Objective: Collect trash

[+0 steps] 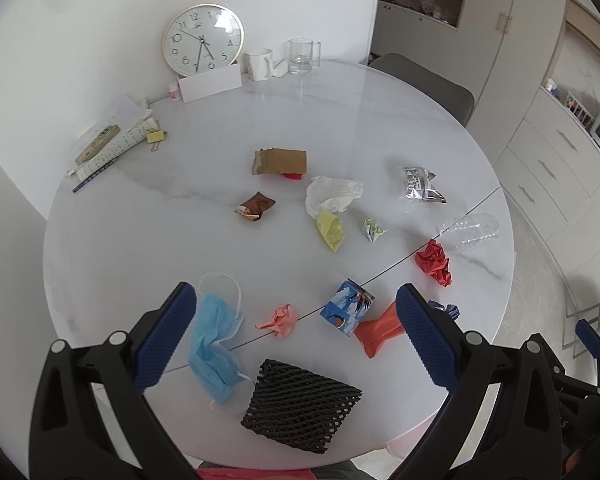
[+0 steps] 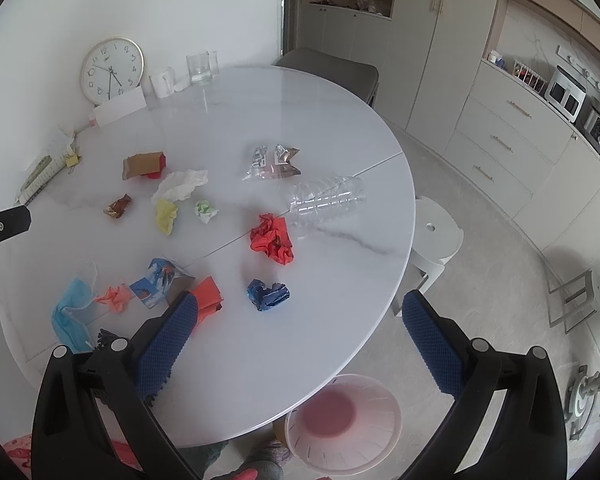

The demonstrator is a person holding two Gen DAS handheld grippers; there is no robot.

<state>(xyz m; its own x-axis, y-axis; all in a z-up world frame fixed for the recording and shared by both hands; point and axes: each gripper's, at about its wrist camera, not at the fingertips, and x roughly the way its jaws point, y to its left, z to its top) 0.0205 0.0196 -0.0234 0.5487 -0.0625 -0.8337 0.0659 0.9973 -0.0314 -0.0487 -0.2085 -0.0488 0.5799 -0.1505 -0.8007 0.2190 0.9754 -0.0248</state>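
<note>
Round marble table [image 1: 180, 240] strewn with litter, both grippers [image 1: 296, 336] [image 2: 300, 340] spread, empty; next, black foam net [image 1: 300, 404] just ahead, then pink bin [image 2: 344, 424] below.

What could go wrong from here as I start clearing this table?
The clear bottle lies on its side near the table edge; a nudge may roll it off. The bin sits low, partly under the rim, so drops could miss. The mask loops may snag the black net beside it.
</note>
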